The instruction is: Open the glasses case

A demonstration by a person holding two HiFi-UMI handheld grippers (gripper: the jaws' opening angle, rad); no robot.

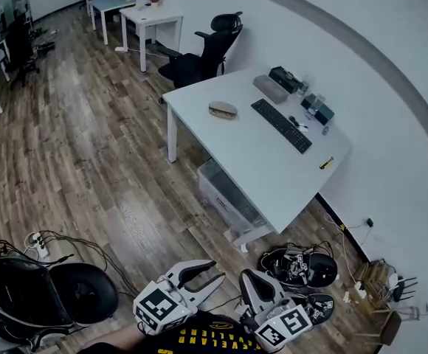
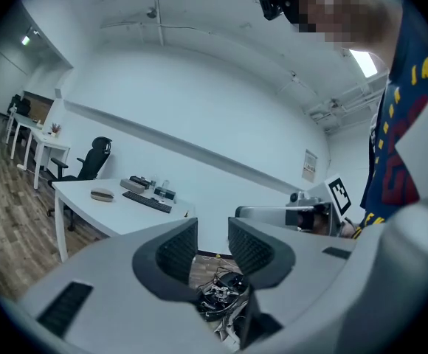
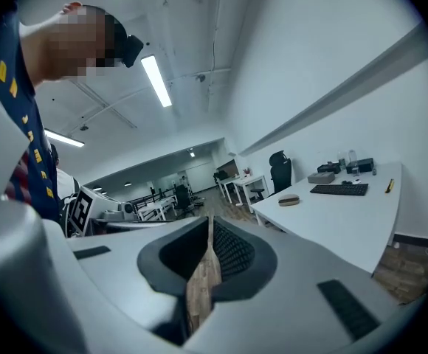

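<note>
The glasses case, an oval tan and brown shell, lies closed near the far left edge of the white table. It also shows small in the left gripper view and in the right gripper view. Both grippers are low in the head view, well short of the table, over the wooden floor. My left gripper is open with nothing between its pads. My right gripper is shut and holds nothing.
On the table are a black keyboard, a grey box and small dark devices. A clear bin stands under it. Black gear and cables lie on the floor. A black office chair is behind the table, another chair beside me.
</note>
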